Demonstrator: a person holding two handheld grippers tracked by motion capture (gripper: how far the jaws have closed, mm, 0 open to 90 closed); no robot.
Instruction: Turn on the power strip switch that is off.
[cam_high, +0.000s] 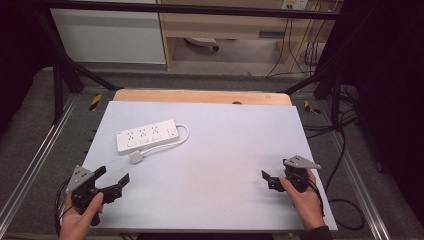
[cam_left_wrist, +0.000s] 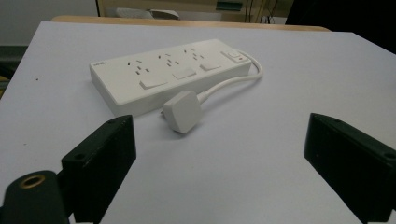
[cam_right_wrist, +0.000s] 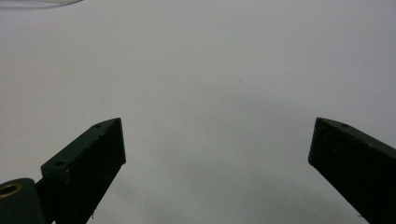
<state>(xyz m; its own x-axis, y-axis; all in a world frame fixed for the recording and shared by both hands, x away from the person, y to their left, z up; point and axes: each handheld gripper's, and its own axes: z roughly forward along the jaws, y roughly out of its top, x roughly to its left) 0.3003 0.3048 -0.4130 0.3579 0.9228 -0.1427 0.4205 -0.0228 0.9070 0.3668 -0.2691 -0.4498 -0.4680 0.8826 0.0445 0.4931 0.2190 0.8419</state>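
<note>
White power strip (cam_high: 147, 136) lies flat on a pale grey counter (cam_high: 215, 170), toward the far left part of its surface, with its long side running roughly parallel to the far edge. It has three sockets in a row, each with a switch, and one more switch at the right end. A white cord (cam_high: 183, 135) leaves that right end, loops back along the near side of the strip, and ends in a white plug (cam_high: 136, 158) lying on the counter just beside the strip's near edge. In the left gripper view the plug (cam_left_wrist: 183, 111) rests on its side with its pins pointing toward the strip (cam_left_wrist: 170, 72).

At the near left corner of the counter, a person's left hand (cam_high: 80, 216) holds the left hand-held gripper (cam_high: 114, 177), its two black jaws spread wide apart with nothing between them, pointing toward the strip. Near the right edge, close to the near right corner, the right hand (cam_high: 306, 197) holds the right hand-held gripper (cam_high: 268, 180), jaws also spread and empty, aimed left over bare counter.

Both grippers are well apart from the strip and from each other.
</note>
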